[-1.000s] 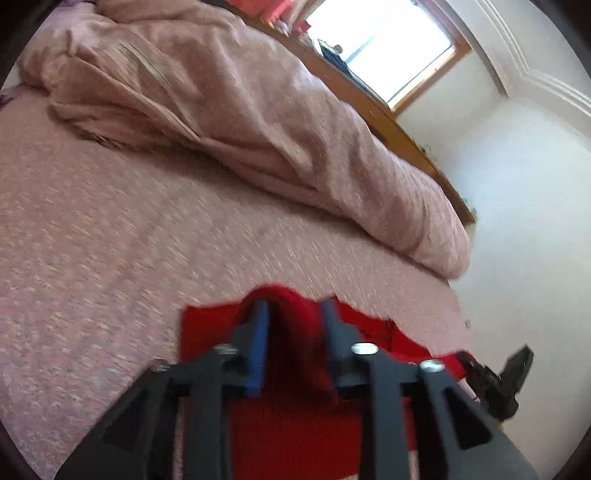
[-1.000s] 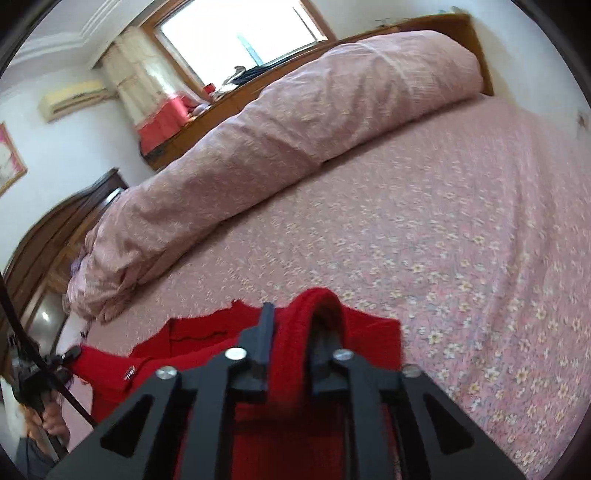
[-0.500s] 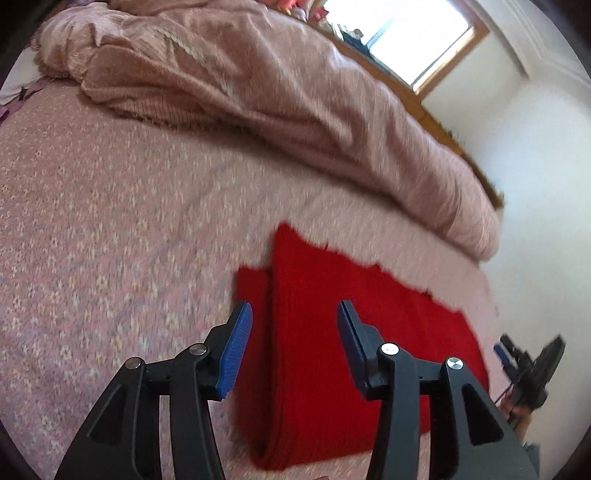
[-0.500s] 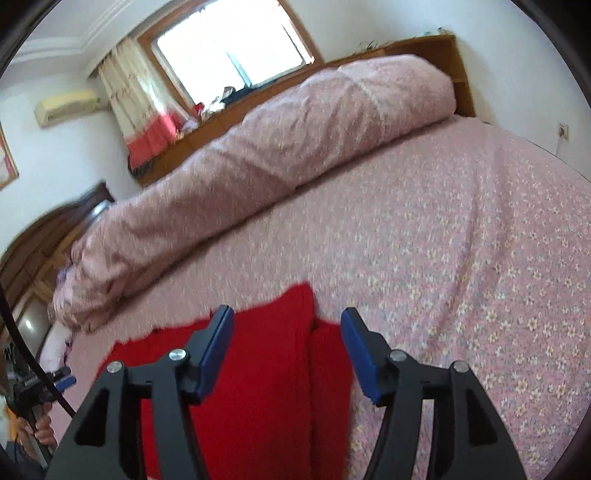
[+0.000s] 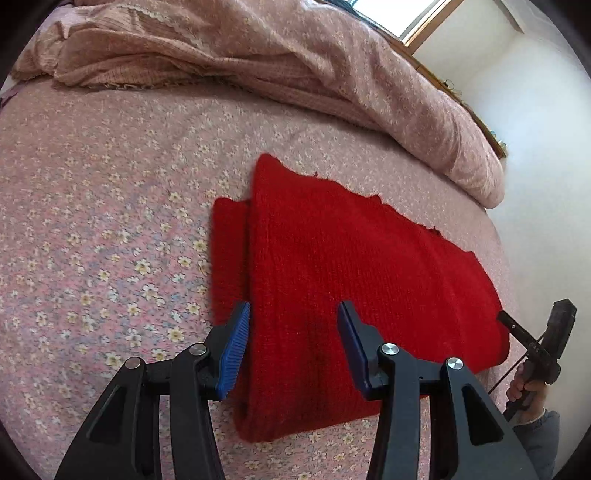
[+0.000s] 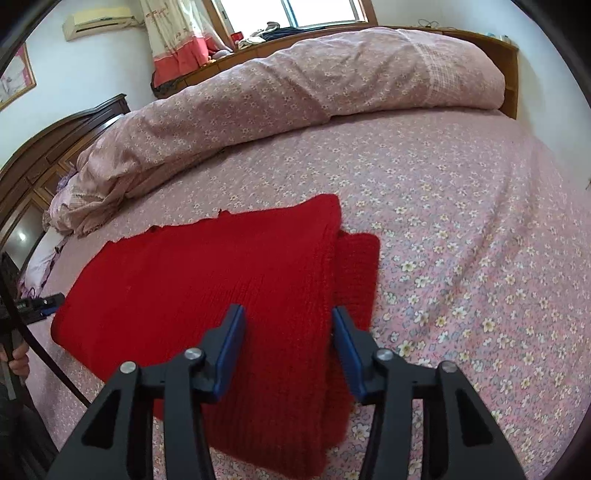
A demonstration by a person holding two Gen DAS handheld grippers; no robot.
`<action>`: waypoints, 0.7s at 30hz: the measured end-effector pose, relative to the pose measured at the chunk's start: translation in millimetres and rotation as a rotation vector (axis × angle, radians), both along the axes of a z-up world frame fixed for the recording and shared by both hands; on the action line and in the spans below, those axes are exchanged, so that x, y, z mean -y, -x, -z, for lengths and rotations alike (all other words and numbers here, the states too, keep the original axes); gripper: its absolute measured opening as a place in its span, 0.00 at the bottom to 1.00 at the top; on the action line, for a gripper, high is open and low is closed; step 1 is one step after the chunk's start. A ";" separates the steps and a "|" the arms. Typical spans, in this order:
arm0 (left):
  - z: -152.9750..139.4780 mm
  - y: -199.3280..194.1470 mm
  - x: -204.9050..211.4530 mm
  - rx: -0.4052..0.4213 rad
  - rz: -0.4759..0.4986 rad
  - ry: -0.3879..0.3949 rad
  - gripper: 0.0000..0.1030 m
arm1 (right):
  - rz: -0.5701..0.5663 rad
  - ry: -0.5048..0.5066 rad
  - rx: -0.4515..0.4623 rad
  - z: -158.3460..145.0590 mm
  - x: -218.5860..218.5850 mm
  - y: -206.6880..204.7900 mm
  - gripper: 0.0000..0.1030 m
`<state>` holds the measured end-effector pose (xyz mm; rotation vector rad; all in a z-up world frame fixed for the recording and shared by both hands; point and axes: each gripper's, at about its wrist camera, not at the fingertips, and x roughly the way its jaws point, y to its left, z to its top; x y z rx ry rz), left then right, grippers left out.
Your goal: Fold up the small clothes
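A red knitted garment lies folded flat on the pink flowered bed sheet; a lower layer sticks out along its folded edge. It also shows in the right wrist view. My left gripper is open and empty, raised above the garment's near left edge. My right gripper is open and empty, raised above the garment's near right edge. The far end of the left gripper shows at the left edge of the right wrist view, and the right one in the left wrist view.
A rolled pink duvet lies along the far side of the bed. A wooden headboard stands at the left, a wooden ledge under the window at the back. The bed's edge and a white wall are to the right in the left wrist view.
Both grippers were shut on the red garment's folded edges a second ago. They have opened, let it go, and pulled up and back; the garment now lies flat.
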<state>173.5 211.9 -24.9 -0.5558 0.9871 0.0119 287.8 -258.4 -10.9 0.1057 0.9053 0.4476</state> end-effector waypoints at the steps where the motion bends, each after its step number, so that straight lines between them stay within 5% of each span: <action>1: 2.2 -1.3 1.2 -0.008 0.001 -0.005 0.40 | 0.008 -0.005 -0.001 -0.4 2.5 -0.4 0.50; 6: 4.2 0.3 5.1 0.012 0.006 -0.006 0.38 | 0.021 -0.039 -0.021 2.6 8.5 -3.7 0.46; 11: 2.4 5.3 9.2 0.021 0.001 -0.067 0.07 | 0.010 -0.044 -0.023 3.5 7.4 -3.0 0.26; 21: -0.3 31.2 6.5 0.024 0.016 -0.100 0.02 | -0.004 -0.023 -0.014 5.3 6.8 0.2 0.11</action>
